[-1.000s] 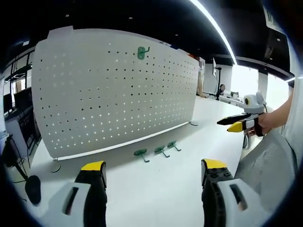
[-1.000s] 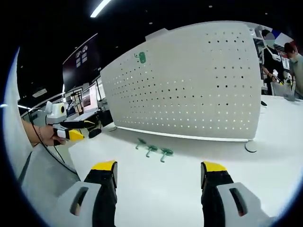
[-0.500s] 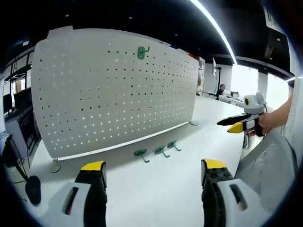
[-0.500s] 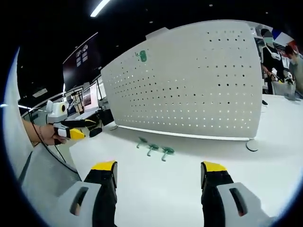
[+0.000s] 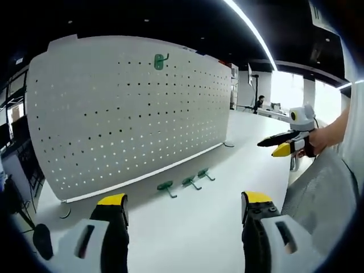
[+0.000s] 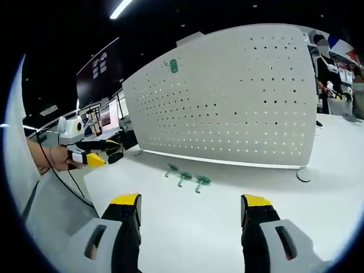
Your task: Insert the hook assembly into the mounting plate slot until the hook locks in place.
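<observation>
At the foot of the pegboard, just in front of its lower edge, three green hooks lie in a short row on the white table, close together but apart from one another; a fourth hook already hangs near the pegboard's top edge. They look like small moulded plastic pieces, so I judge them light, stiff and somewhat slick, apt to skid on the smooth tabletop if nudged sideways; the flat back plate seems the best place to pinch, leaving the pegs free to enter the holes. Both grippers are well short of the row and hold nothing: the left gripper has its yellow-tipped jaws spread wide, and so does the right gripper. Seen from the left gripper view, the right gripper is held by a hand off to the pegboard's right end, its jaws nearly together there. The pegboard stands upright on small feet on the table and may rock if pushed hard. Beyond it lies an open office with a dark ceiling, strip lights, monitors and people at distant desks.
</observation>
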Motion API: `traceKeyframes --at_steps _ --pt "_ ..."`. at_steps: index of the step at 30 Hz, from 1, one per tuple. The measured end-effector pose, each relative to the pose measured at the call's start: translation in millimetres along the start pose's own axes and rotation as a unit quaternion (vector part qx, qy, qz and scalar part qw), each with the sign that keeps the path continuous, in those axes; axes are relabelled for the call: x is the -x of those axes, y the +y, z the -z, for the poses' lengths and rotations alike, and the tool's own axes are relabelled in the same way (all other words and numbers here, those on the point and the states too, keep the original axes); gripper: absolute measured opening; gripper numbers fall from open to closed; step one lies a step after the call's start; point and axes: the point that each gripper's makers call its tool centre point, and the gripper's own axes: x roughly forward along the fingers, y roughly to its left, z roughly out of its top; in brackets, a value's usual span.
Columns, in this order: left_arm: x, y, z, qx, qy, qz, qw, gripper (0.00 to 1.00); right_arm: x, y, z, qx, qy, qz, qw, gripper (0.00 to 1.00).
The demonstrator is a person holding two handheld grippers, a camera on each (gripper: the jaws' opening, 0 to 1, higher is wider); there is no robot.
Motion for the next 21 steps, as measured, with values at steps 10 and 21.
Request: traceKeyframes --at_steps 10,21 --pt "-10 -2.6 7.2 -0.034 0.04 0.04 0.9978 0.85 -1 3 0.3 0.002 0.002 -0.003 1.0 0.69" --pt "-22 -8.2 10.2 -0.058 0.069 0.077 0.993 0.85 -1 4 1.6 0.009 0.005 -0.004 0.9999 0.67"
